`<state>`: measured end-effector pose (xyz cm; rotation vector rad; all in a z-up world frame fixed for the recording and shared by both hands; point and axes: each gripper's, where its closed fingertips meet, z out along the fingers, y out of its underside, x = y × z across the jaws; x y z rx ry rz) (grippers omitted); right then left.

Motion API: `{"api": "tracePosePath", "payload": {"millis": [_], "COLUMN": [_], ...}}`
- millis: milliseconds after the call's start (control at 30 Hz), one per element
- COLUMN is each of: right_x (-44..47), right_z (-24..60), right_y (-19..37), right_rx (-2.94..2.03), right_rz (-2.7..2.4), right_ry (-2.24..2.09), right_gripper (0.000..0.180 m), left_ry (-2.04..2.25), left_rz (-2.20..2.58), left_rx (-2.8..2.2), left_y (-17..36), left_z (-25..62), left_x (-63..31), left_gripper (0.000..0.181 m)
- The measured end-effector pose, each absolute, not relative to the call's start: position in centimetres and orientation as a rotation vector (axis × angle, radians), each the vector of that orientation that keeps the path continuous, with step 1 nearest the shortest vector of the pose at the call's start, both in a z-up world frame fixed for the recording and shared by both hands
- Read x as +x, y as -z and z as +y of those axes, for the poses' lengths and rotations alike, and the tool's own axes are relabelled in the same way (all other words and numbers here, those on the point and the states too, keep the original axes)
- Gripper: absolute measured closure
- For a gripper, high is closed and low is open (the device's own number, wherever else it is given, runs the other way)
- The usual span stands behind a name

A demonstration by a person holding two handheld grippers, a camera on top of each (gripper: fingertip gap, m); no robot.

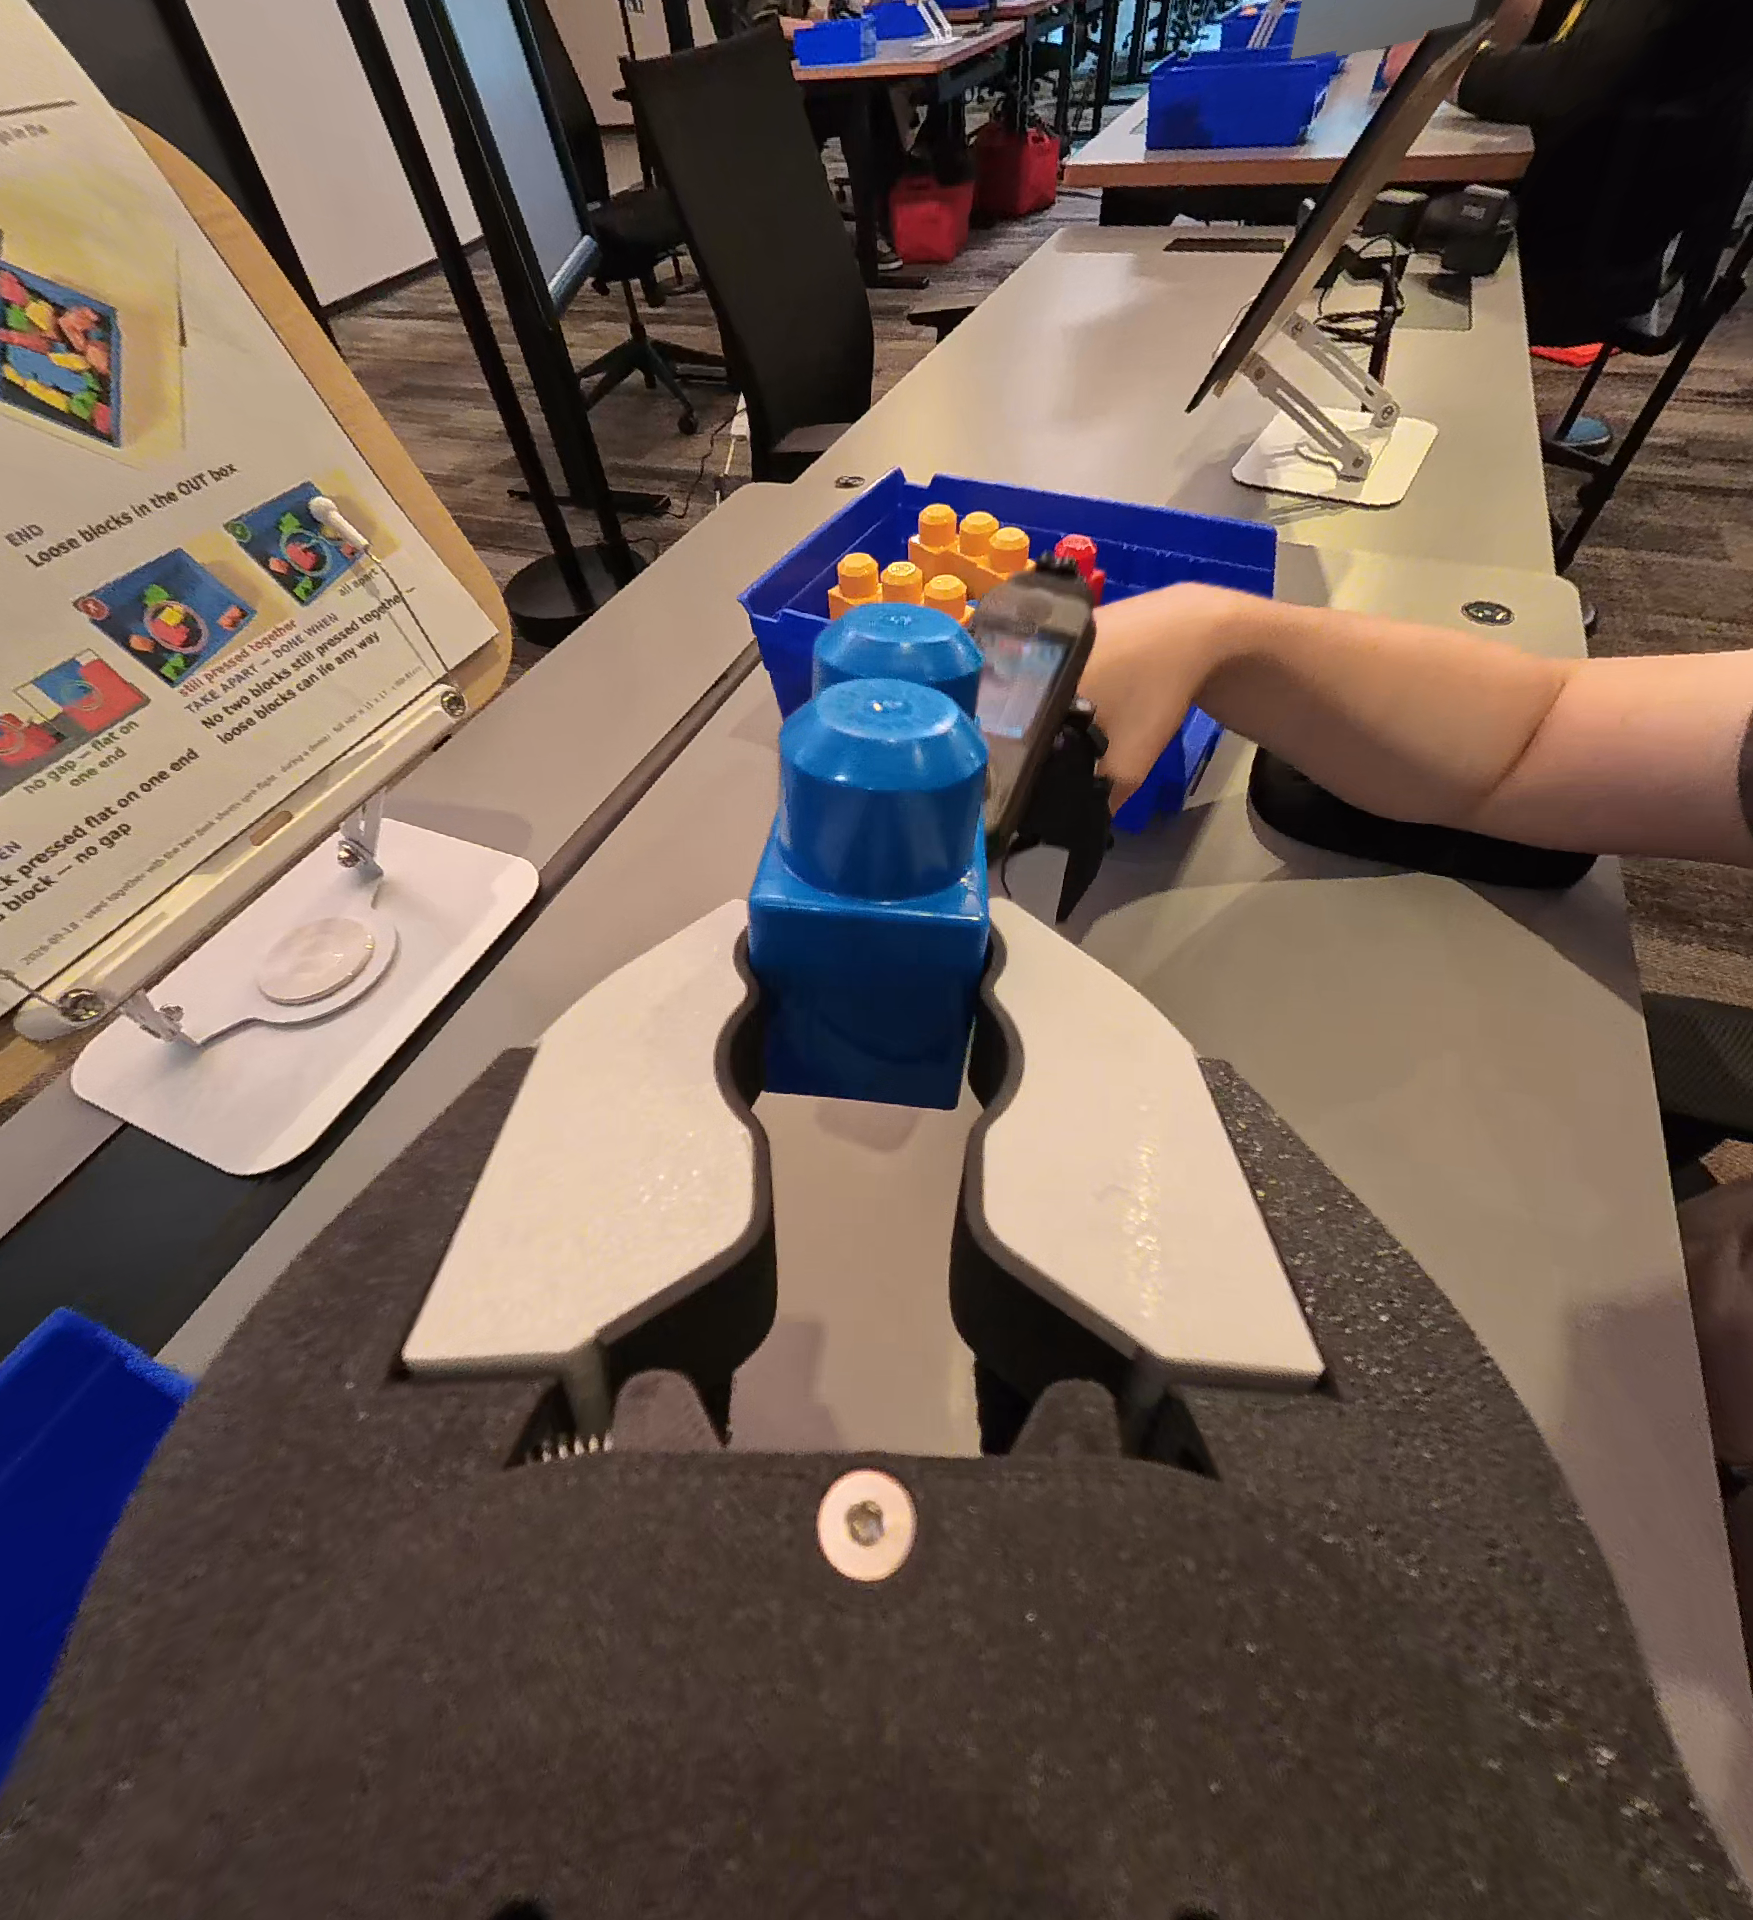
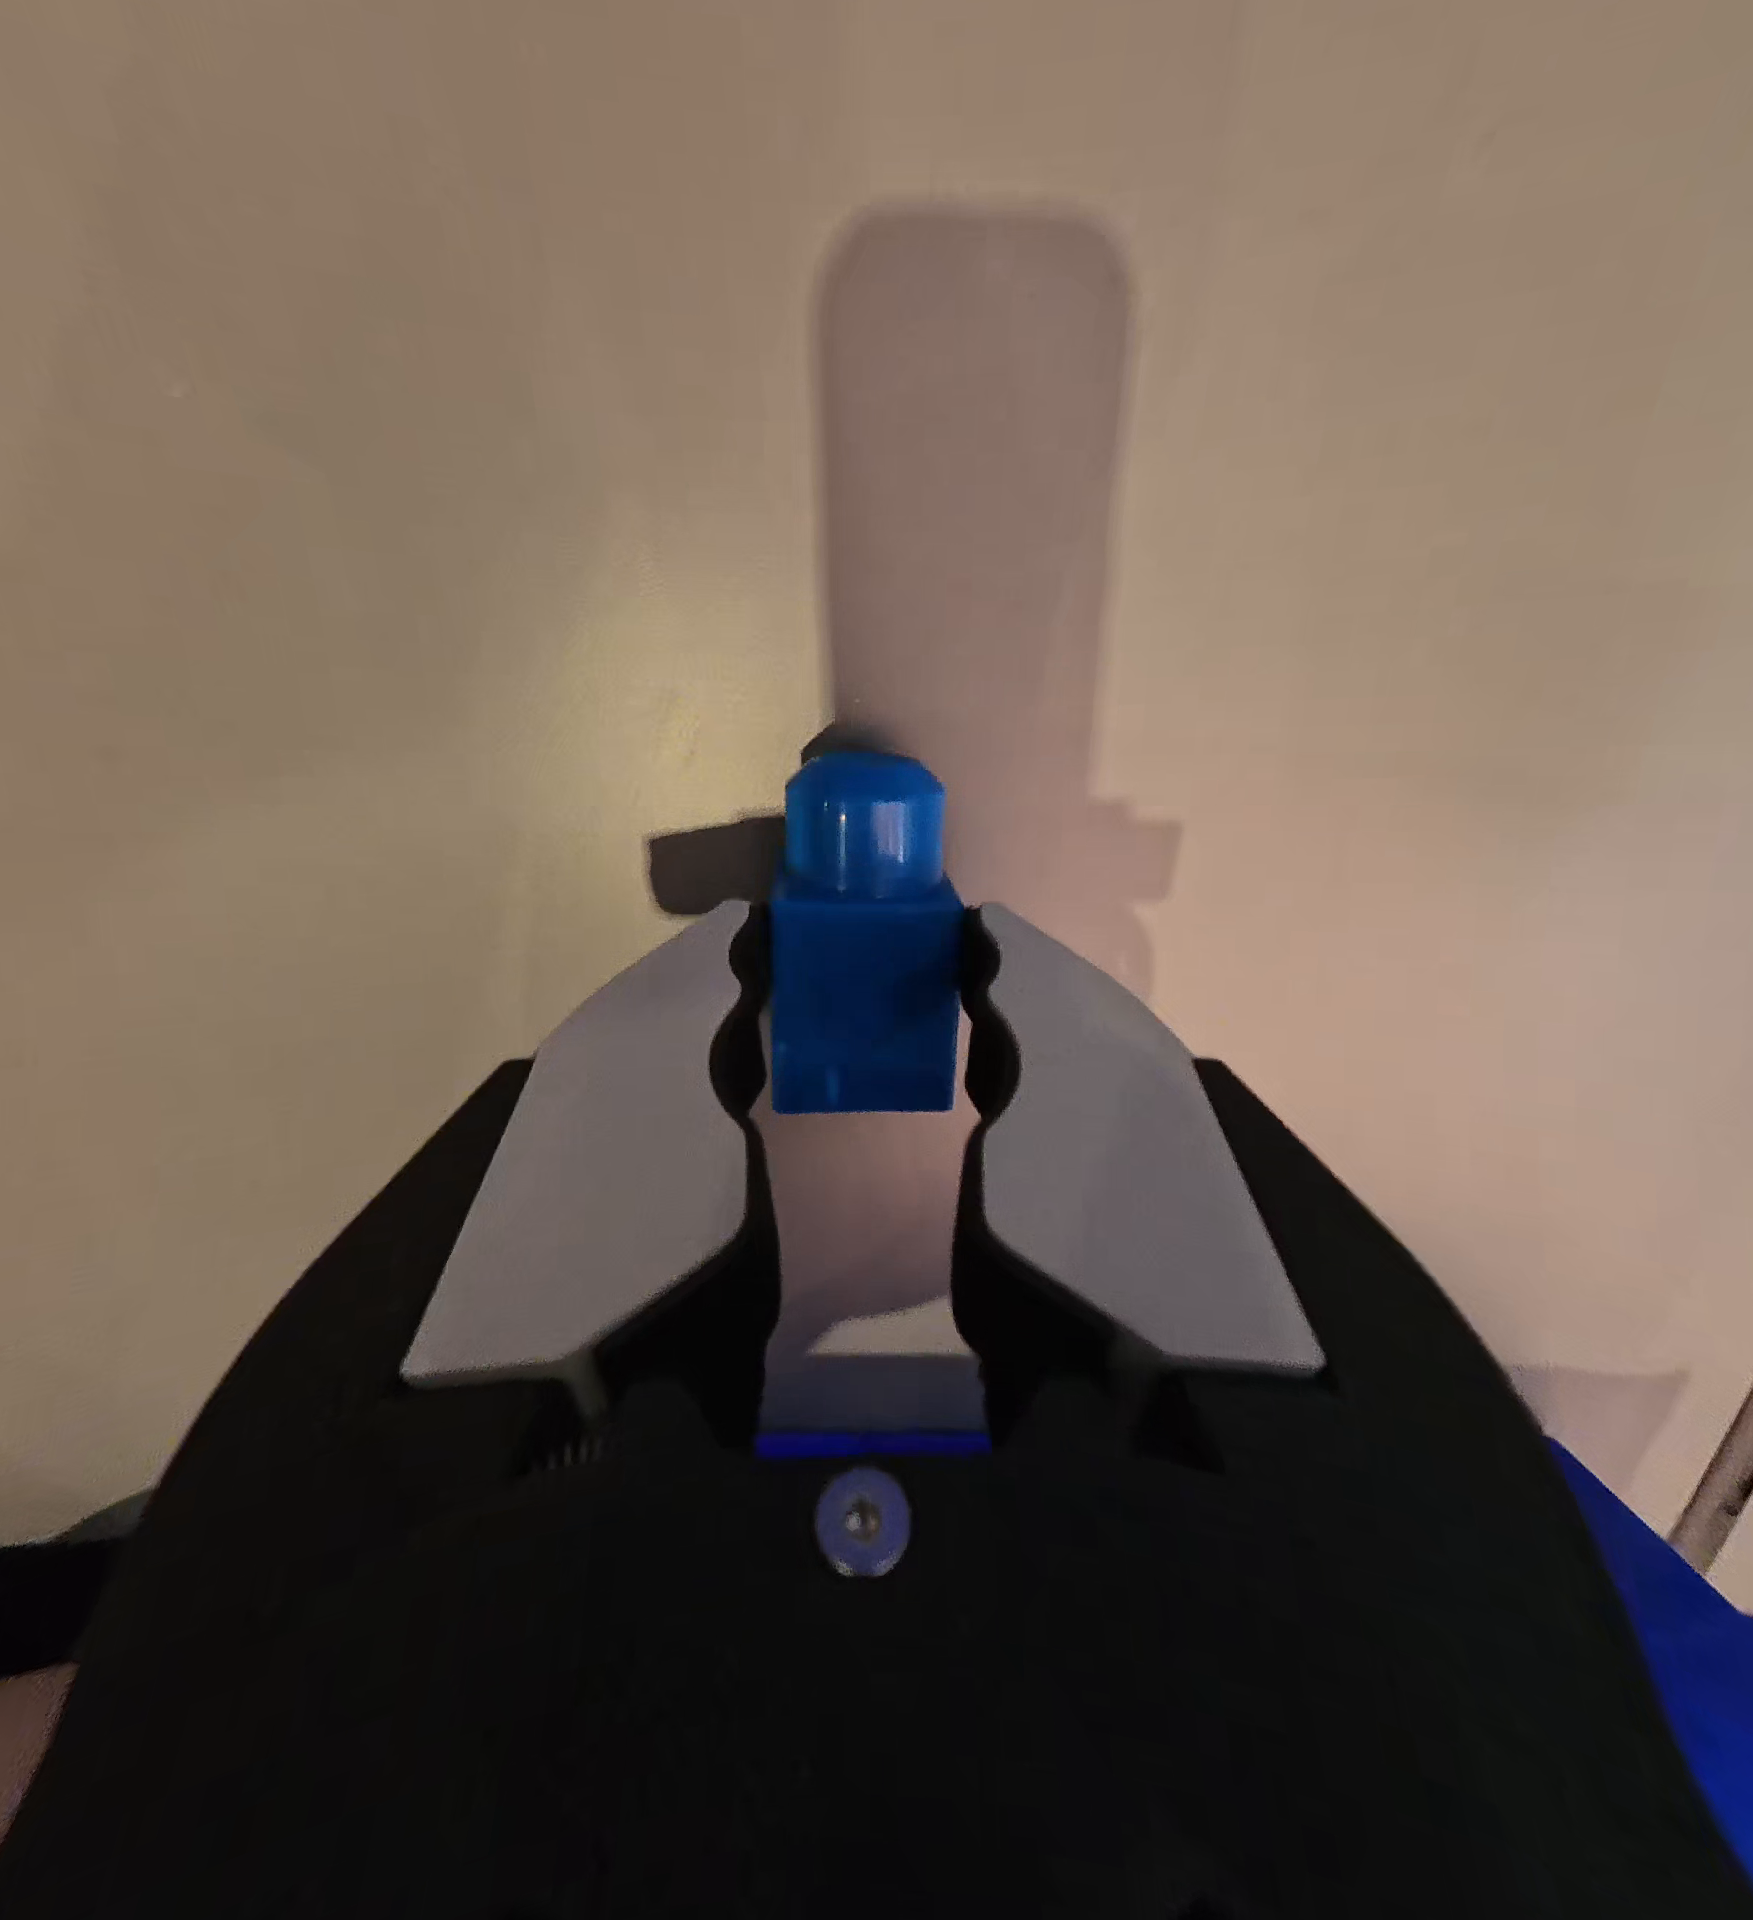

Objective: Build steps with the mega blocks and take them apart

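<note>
Fingers of the left gripper [image 1: 867, 997] press in on both flanks of a blue two-stud block [image 1: 877, 894], narrowed to the block's width, and hold it studs-up over the grey table [image 1: 1371, 1091]. Just past it, the right gripper [image 1: 1043, 727] shows end-on, dark, with a glossy panel on its back, tilted nose-down at the near wall of a blue bin [image 1: 1163, 540]. A person's right hand [image 1: 1152, 675] wraps its handle and the bare forearm [image 1: 1423, 727] reaches in level from the right, a grey sleeve at the frame edge. Inside the bin lie orange blocks [image 1: 939, 571] and one red piece [image 1: 1078, 551].

Over in the right wrist view, the right gripper [image 2: 861, 997] is clamped just as narrowly on a second blue block [image 2: 861, 987], one stud showing on top, hanging over a pale surface [image 2: 332, 520] where the tool's long shadow falls. A blue edge sits at the lower right of that frame.

Off to the left, an instruction board [image 1: 155, 540] leans on a white stand [image 1: 311, 987], printed with pictures of blocks and bins plus lines of text. Farther back: black chairs, more blue bins on other desks, red bags on the floor.
</note>
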<state>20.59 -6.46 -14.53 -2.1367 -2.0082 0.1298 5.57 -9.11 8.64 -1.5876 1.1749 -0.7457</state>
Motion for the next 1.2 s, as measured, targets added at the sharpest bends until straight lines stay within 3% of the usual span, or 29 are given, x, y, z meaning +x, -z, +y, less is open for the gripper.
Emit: {"api": "tracePosePath", "payload": {"millis": [133, 333, 400, 633, 1200], "right_x": [18.9, 19.8, 21.1, 17.8, 14.4], "right_z": [-5.8, -3.6, -4.9, -6.0, -7.3], "right_y": [7.9, -10.4, -13.6, -11.9, -8.9], "right_rx": [-1.997, -1.373, -1.195, -1.218, -1.315], "right_rz": [-1.743, -0.869, -0.719, -0.657, -0.846], "right_ry": [-0.431, -0.956, -1.178, -1.576, -1.440], "right_gripper": [0.144, 0.144, 0.144, 0.144, 0.144], "left_ry": [0.838, 1.065, 1.169, 1.247, 1.374], "left_rz": [1.180, 1.199, 1.180, 1.123, 1.058], "left_rx": [-1.581, -1.610, -1.609, -1.605, -1.582], "left_y": [-8.0, -4.1, -3.0, -1.9, -3.0], "left_z": [-9.4, -9.4, -9.7, -9.5, -9.6], "left_x": [7.0, 11.7, 13.4, 15.0, 14.3], "left_gripper": [0.145, 0.145, 0.145, 0.145, 0.145]}}
